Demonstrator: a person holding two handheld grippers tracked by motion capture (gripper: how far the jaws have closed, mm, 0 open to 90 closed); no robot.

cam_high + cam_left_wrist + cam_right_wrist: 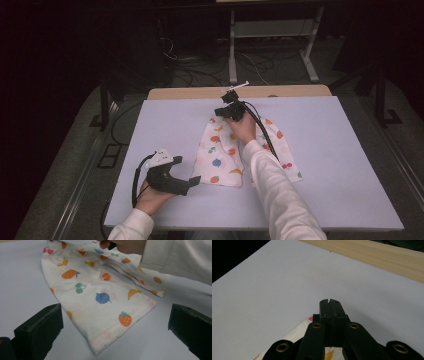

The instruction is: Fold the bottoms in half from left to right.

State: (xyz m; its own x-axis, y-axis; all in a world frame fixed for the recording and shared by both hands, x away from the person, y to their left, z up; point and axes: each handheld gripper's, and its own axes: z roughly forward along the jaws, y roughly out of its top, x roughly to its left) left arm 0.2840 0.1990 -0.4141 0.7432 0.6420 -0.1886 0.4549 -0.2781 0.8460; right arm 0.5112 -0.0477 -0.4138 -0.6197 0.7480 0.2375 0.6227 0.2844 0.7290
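Observation:
A small white garment (220,155) printed with coloured fruit lies spread on the white board (330,160), its two legs pointing toward the person. My right gripper (226,112) is at the garment's far edge, and its jaws (329,302) are pressed together. A bit of the fabric (294,334) shows just beneath them, and in the left gripper view that far edge of the garment (100,297) rises toward the right hand. My left gripper (186,171) rests open on the board, just left of the near leg's hem, with nothing touching its jaws (113,332).
A strip of the wooden tabletop (200,92) runs along the board's far edge (387,260). Beyond it are desk legs (232,55) and cables on a dark floor. The person's right sleeve (280,190) crosses over the garment's right leg.

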